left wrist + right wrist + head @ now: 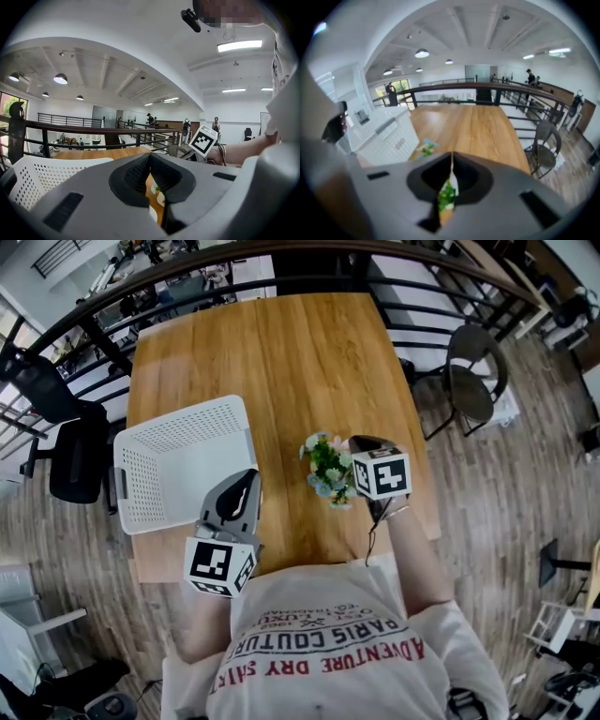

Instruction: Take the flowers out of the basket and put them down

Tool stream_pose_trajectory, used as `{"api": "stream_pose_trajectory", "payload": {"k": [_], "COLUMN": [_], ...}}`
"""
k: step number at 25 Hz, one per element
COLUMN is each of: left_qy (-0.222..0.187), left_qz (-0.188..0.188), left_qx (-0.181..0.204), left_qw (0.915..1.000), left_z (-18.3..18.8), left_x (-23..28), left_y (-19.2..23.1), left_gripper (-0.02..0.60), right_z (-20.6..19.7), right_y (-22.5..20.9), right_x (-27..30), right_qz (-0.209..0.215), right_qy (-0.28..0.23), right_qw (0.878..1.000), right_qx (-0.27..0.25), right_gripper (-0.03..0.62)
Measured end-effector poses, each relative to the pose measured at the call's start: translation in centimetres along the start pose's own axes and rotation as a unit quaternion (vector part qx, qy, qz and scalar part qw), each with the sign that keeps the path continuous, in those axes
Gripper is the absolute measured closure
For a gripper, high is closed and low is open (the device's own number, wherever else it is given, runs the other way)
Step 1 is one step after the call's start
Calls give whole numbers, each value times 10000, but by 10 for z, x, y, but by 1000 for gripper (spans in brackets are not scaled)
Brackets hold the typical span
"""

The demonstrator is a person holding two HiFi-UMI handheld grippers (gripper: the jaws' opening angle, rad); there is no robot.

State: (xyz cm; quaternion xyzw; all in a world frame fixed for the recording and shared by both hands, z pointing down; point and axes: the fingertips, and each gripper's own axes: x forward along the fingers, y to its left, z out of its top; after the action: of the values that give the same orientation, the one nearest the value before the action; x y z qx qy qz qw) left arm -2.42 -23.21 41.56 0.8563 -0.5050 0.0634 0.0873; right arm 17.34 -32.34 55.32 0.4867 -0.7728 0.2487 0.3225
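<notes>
A wooden desk (281,352) stands by a mezzanine railing. The right gripper (451,161) is clamped on the flowers (327,470), already out of the white basket (183,416) and just beside it, so I judge the put-down is in hand. Next they need lowering onto bare wood and releasing; the left gripper (150,159), closed and empty near the basket, doesn't obstruct.

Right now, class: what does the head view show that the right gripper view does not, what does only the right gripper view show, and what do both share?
Only the head view: the person's printed shirt and the right gripper seen from outside, with its marker cube. Only the right gripper view: its fingers closed on a green sprig of the flowers, and the ceiling lamps. Both: the flowers, the wooden table, the white basket and the chair beside the table.
</notes>
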Motion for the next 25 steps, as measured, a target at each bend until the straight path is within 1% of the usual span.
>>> {"api": "stream_pose_trajectory", "payload": {"k": [3,5,7,10,12,14,16,19,21,25], "left_qy": [-47,-82,-107,-154,-210,-244,-258,-296,-342,-379], "left_qz": [25,80,155,265,357,450,528,603,628,649], "left_qx": [53,72,85,105,119,128,132,131,122,107], "left_qw": [10000,9999,9998,9995,9991,9986,9982,9977,9974,9971], "left_z": [6,11,15,20,23,25,25,24,25,24], "left_x": [-10,-18,-27,-41,-52,-63,-72,-84,-91,-101], "left_y": [11,21,33,51,63,75,86,97,101,107], "left_gripper": [555,555,555,555,555,555,555,555,555,555], "right_z": [29,46,60,79,93,105,110,113,113,109], "right_y": [31,56,81,114,136,158,179,205,216,225], "right_x": [-23,-38,-53,-75,-90,-101,-107,-113,-112,-104], "right_qz": [148,356,562,696,685,752,918,1124,1185,1176], "right_qy": [-705,-1243,-1772,-2521,-3033,-3400,-3549,-3674,-3683,-3620], "right_qw": [9970,9908,9815,9628,9450,9281,9193,9112,9095,9124], "right_qx": [-271,-405,-468,-674,-1012,-1316,-1428,-1484,-1519,-1509], "right_gripper": [562,563,565,565,565,565,565,565,565,566]}}
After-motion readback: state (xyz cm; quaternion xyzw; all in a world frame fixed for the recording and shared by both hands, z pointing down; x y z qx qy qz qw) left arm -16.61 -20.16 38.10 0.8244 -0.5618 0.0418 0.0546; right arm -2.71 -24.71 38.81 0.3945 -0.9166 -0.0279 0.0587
